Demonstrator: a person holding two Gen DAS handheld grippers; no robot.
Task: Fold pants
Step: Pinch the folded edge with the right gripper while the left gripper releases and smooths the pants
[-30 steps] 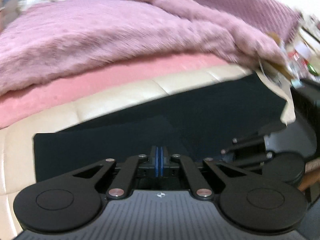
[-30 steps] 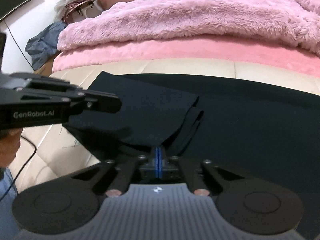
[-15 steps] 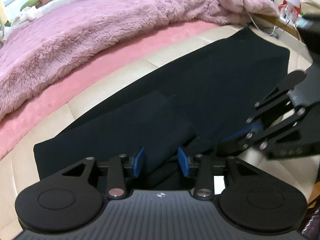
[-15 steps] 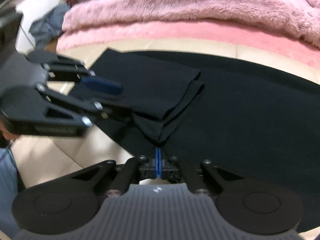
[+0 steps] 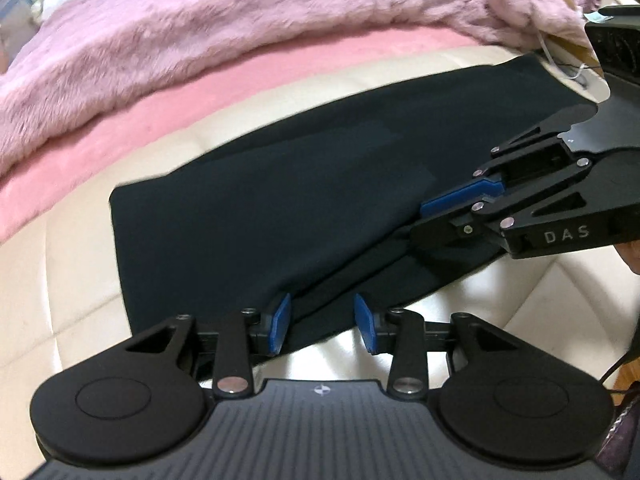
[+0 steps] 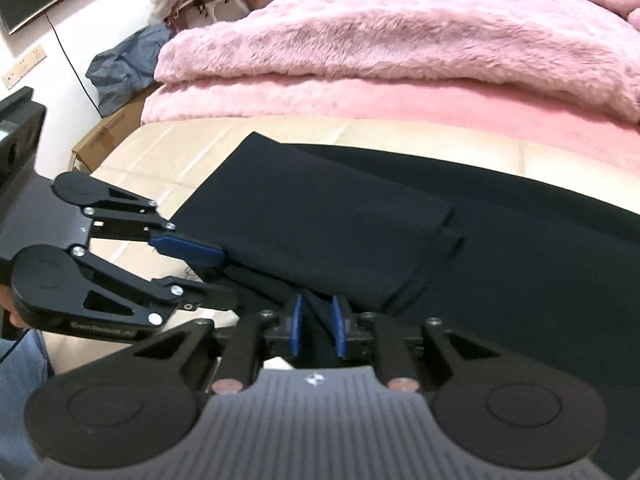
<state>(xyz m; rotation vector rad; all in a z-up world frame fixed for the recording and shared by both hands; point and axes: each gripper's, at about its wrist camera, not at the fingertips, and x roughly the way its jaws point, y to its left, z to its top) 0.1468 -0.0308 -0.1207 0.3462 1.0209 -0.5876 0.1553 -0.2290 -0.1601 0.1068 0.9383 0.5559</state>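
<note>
Black pants lie flat along the cream padded edge of the bed, in front of the pink sheet and the fluffy mauve blanket. One end is already folded back over the rest, so a doubled layer shows in the right wrist view.

Our left gripper sits at the near hem, jaws spread, blue pads either side of the cloth edge and nothing pinched. Our right gripper is also at the near edge, jaws parted a little with a ridge of fabric running between the pads; we judge it is not clamped, but the pads look close to the cloth, so contact is hard to call.

Both grippers sit low at the same edge, probably so the fold lies flat and we can reach for the next grab.

Hard to see: the pants' far right end runs out of the right wrist view. Black on black hides the seams and how many layers are stacked. In the left view the other gripper covers part of the fold line. Clutter behind the bed, a grey cloth bundle and a cardboard box, is blurry.
</note>
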